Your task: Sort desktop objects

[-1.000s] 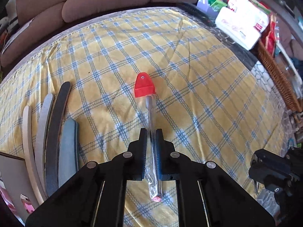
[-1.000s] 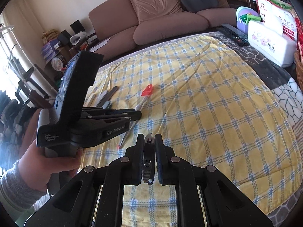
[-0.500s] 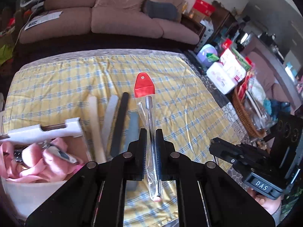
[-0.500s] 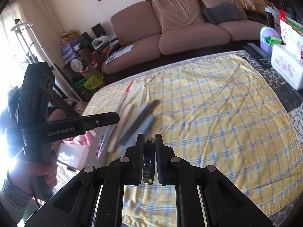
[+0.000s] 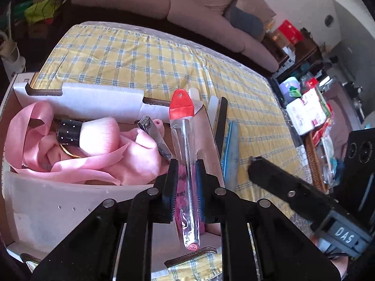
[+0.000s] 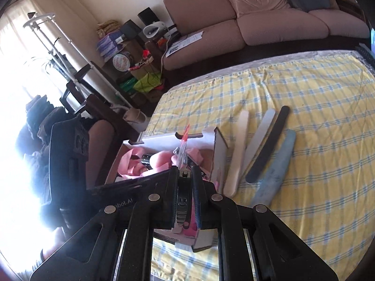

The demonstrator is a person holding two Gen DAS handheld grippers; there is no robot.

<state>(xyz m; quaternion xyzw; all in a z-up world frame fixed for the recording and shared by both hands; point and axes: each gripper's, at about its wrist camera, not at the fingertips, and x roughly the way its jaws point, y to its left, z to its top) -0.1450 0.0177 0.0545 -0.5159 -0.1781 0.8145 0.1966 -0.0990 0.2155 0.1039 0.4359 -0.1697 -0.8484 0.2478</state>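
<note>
Both jaws pinch: left gripper (image 5: 186,182) a clear plastic-sleeved metal tool (image 5: 187,164), right gripper (image 6: 184,195) a steel nail clipper (image 6: 182,201).

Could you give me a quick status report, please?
Left gripper shut on packaged tool, over box. Right gripper shut on nail clipper. Nothing blocking.

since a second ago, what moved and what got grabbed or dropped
The left claw carried the red-capped packaged tool from over the bare yellow cloth leftward to above the open box holding the pink ribbon and brush. The right claw followed toward the box. Nothing was released: both stay shut, the right on a metal clipper. The nail files lie unmoved.
</note>
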